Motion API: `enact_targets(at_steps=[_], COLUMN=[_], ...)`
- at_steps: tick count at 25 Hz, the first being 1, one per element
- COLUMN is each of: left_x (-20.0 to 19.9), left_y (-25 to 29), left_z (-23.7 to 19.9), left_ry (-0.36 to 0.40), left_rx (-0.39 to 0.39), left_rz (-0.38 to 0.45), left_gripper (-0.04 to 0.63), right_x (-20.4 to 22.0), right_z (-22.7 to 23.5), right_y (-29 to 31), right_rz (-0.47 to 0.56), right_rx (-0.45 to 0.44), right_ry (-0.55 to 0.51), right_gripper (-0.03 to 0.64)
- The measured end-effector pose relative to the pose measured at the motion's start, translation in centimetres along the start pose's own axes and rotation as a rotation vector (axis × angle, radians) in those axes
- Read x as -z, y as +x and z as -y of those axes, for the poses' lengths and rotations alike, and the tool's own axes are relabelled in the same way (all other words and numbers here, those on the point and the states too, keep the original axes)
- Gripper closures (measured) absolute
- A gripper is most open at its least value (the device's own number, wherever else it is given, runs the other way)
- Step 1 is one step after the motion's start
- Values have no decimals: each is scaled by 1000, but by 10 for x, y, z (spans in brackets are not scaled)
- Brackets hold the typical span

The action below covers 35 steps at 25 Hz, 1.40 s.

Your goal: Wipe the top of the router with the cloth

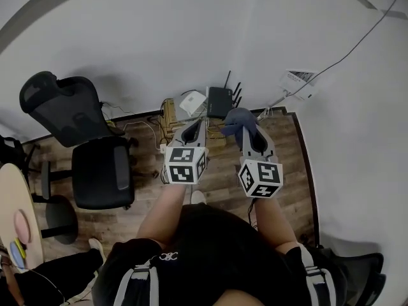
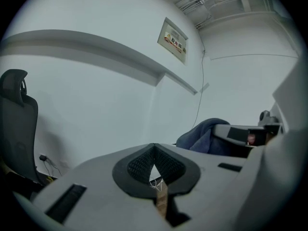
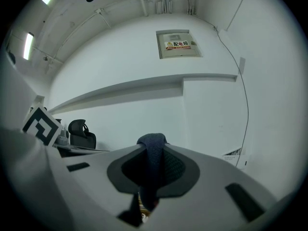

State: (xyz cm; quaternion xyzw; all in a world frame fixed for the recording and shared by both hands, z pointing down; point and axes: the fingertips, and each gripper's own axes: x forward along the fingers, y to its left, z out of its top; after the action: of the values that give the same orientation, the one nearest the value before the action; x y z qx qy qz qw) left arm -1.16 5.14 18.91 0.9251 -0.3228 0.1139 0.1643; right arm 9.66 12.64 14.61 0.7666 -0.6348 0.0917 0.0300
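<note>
Fingers (image 3: 180, 170) of right gripper (image 3: 153, 152) probably needed a firm clamp while the cloth (image 3: 153, 143) was lowered flat onto the router (image 1: 220, 102), which stood by the wall at 11 o'clock of the cloth, near but apart; strokes were best run clear of the antennas (image 1: 236, 93) at its 1 o'clock edge. Right pair: closed on a fold of blue cloth. Left gripper (image 2: 154, 150): tips met, nothing held, at 9 o'clock of the right
</note>
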Motion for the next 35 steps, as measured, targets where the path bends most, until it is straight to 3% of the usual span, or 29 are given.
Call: enact_targets(at_steps=[7, 17, 25, 35], left_x=[-13, -18, -39, -61], left_y=[33, 67, 104, 197], left_z=[-38, -41, -59, -70], left_ry=[-34, -21, -10, -25], left_rx=[-33, -43, -132, -212], left_rz=[13, -4, 29, 30], left_gripper=[595, 595, 595, 595], right_x=[-7, -4, -14, -18], right_z=[1, 24, 43, 89], right_y=[52, 86, 145, 240], right_rz=[3, -10, 14, -17], right_rx=[-11, -29, -123, -238], right_ry=[-11, 2, -1, -18], right_gripper=[594, 594, 594, 594])
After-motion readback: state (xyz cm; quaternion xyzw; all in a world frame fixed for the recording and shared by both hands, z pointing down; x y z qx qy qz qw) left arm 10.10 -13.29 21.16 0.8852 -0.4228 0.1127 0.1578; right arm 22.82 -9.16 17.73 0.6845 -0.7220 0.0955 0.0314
